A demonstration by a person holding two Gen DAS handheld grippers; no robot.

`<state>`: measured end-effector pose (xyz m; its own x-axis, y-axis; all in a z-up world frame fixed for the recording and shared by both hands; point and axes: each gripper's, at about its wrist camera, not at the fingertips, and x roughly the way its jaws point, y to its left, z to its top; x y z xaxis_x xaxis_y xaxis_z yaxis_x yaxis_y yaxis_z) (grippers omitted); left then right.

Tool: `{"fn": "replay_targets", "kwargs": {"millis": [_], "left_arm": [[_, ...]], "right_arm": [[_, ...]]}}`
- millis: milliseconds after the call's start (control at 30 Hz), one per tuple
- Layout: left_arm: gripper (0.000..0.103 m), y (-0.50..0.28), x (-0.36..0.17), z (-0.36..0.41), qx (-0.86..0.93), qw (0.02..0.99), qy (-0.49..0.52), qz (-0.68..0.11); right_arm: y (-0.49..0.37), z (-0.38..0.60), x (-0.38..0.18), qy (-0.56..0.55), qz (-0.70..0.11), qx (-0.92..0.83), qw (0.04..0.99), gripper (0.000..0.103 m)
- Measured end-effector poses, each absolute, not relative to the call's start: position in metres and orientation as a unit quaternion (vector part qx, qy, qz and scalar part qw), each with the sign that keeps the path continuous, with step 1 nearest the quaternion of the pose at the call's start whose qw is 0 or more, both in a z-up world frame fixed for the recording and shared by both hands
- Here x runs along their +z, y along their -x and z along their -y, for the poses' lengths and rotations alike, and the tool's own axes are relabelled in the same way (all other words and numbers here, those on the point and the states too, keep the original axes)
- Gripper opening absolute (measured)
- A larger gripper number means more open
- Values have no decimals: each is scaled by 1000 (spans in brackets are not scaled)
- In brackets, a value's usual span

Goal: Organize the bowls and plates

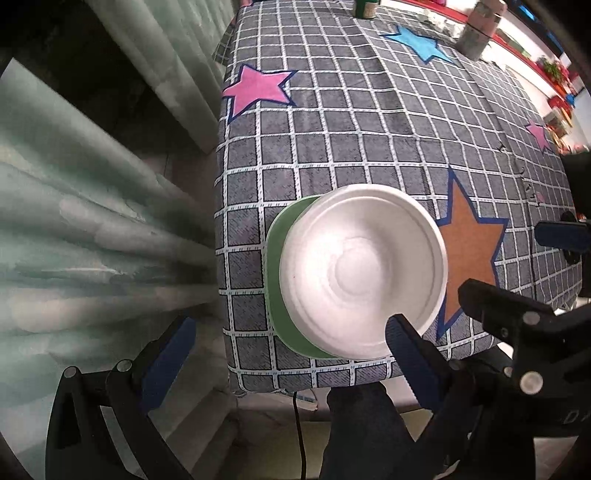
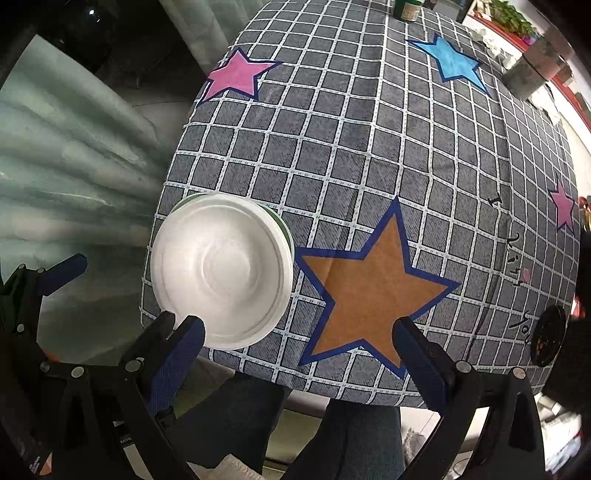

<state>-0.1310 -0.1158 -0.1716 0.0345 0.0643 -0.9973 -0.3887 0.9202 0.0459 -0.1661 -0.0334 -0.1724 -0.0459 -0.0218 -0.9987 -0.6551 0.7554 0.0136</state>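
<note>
A white foam bowl (image 1: pixel 360 271) (image 2: pixel 221 271) rests on a green dish (image 1: pixel 275 258) (image 2: pixel 286 230) at the near left corner of the checked tablecloth (image 1: pixel 369 129). My left gripper (image 1: pixel 291 350) is open; its right finger (image 1: pixel 410 350) overlaps the bowl's near rim in the view, and its left finger hangs off the table's left side. Whether it touches the bowl I cannot tell. My right gripper (image 2: pixel 295 350) is open and empty over the near edge, beside the orange star (image 2: pixel 369 295), to the right of the bowl.
At the far edge stand a green bottle (image 1: pixel 365 9) (image 2: pixel 406 9) and a grey metal pot (image 1: pixel 476 33) (image 2: pixel 532 70). A black round object (image 2: pixel 548 336) sits at the table's right edge. A pale curtain (image 1: pixel 92 221) hangs left. A person's legs (image 2: pixel 351 435) are below the near edge.
</note>
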Motion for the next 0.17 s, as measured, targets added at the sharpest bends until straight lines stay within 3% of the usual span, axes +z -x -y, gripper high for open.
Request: {"fn": "replay_targets", "kwargs": {"millis": [167], "left_arm": [[103,130,-172,109,187,706,151,-666]], "right_arm": [[159,33,-178,260,-685,260,628,102]]}}
